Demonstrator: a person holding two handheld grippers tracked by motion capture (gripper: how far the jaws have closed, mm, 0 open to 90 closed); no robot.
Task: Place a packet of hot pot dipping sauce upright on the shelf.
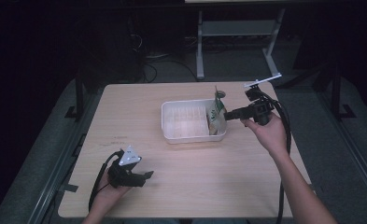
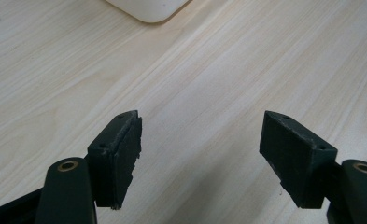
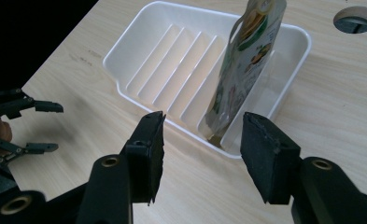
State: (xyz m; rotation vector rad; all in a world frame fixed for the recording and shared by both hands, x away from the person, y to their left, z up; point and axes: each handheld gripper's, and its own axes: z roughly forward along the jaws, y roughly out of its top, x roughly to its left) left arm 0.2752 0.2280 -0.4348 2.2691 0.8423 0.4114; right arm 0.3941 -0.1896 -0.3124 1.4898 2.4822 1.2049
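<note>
Right of centre in the high view, green-and-white printed pouch point(image 1: 215, 116) stands propped in white ribbed plastic tray point(image 1: 183, 136); right gripper point(image 1: 227, 115) spread, nothing pinched, looks like release done, next back off. Left gripper point(image 1: 146, 176) spread, idle, lower left

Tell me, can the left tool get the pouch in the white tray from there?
Probably not without moving: the left tool sits open near the table's front edge, and the pouch stands at the white tray's far end.

Right gripper point(image 1: 229, 113) held level just beside the white tray point(image 1: 171, 133) — jaws apart, nothing pressed between. Right forearm reaching in from the tray's near right. Left gripper point(image 1: 146, 176) well short of the tray — jaws spread wide, resting low in the hand.
</note>
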